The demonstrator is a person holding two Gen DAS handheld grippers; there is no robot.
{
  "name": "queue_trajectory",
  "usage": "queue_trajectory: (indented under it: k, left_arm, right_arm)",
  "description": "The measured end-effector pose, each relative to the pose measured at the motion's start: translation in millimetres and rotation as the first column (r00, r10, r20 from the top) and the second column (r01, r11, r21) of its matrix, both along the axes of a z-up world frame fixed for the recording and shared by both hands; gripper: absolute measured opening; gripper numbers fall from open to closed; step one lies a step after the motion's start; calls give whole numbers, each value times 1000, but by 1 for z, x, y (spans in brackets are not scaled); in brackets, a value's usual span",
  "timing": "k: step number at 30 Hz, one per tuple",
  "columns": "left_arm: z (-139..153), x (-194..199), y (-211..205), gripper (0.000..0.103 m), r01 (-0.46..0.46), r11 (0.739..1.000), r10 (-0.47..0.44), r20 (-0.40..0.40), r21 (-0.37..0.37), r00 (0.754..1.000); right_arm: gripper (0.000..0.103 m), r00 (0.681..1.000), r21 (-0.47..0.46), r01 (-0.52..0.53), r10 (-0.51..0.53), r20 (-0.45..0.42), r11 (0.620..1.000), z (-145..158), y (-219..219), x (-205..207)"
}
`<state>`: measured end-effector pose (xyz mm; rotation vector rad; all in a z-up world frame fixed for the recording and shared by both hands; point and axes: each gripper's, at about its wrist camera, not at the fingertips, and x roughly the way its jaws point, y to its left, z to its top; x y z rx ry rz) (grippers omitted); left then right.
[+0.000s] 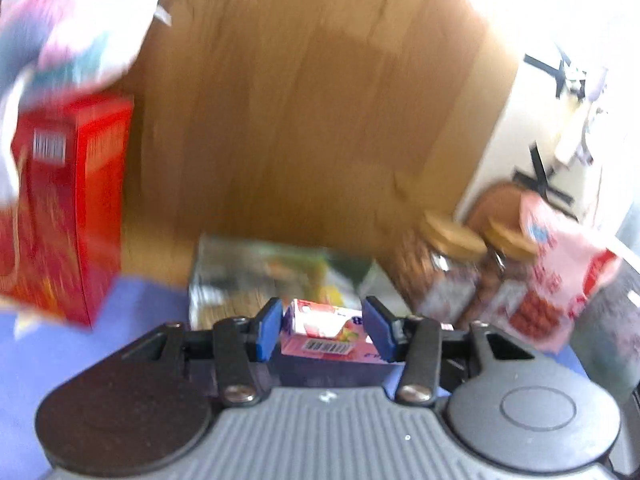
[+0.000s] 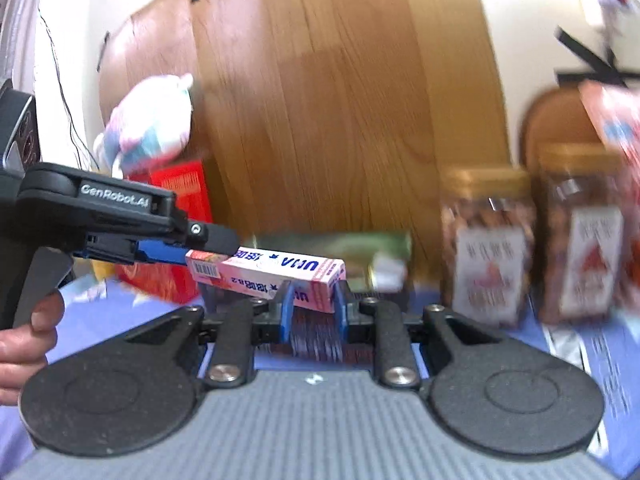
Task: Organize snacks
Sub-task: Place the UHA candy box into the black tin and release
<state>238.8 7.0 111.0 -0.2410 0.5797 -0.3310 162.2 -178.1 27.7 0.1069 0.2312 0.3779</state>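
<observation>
Both grippers clamp one pink box [image 2: 266, 274] above the surface: the left gripper [image 1: 323, 330] at one end, the right gripper [image 2: 311, 312] at the other. Jars [image 2: 488, 248] and a red box [image 1: 68, 208] already stand against the wood; this box remains unplaced.

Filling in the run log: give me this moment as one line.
stage: handover | pink box: held at both ends | left gripper: shut on pink box | right gripper: shut on pink box | jars: right, untouched
</observation>
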Motion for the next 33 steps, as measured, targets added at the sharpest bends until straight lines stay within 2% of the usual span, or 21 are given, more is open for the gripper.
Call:
queue_trajectory:
  k: [5, 9, 14, 16, 19, 25, 28, 30, 33]
  left_arm:
    - [-8, 42, 8, 45, -63, 998, 63, 11, 2, 998]
    - [-28, 70, 14, 45, -105, 994, 105, -34, 4, 994]
    - [-46, 86, 16, 45, -117, 993, 117, -63, 2, 991]
    - [-49, 85, 14, 44, -118, 993, 118, -65, 7, 991]
    - [-52, 86, 9, 43, -135, 990, 137, -69, 36, 988]
    - [-40, 59, 5, 43, -149, 984, 152, -20, 94, 988]
    - [-33, 31, -1, 45, -156, 972, 157, 9, 178, 988]
    - [-31, 11, -8, 45, -164, 954, 163, 24, 250, 986]
    - [-34, -17, -13, 45, -164, 941, 163, 31, 295, 986]
  right_arm:
    - [25, 1000, -3, 28, -28, -4, 1000, -1, 18, 47]
    - [25, 998, -8, 36, -36, -50, 999, -14, 29, 75]
    - [25, 995, -48, 44, -48, -89, 998, -21, 35, 94]
    - [30, 994, -46, 50, -55, -99, 998, -23, 34, 100]
    - [30, 995, -41, 47, -51, -84, 998, -26, 34, 99]
    - [30, 997, 15, 44, -43, -59, 999, -19, 22, 75]
    - [30, 998, 50, 27, -25, -59, 998, -8, 15, 58]
    - [30, 998, 74, 18, -13, -68, 997, -4, 11, 44]
    - [30, 997, 92, 10, -3, -81, 996, -3, 6, 15]
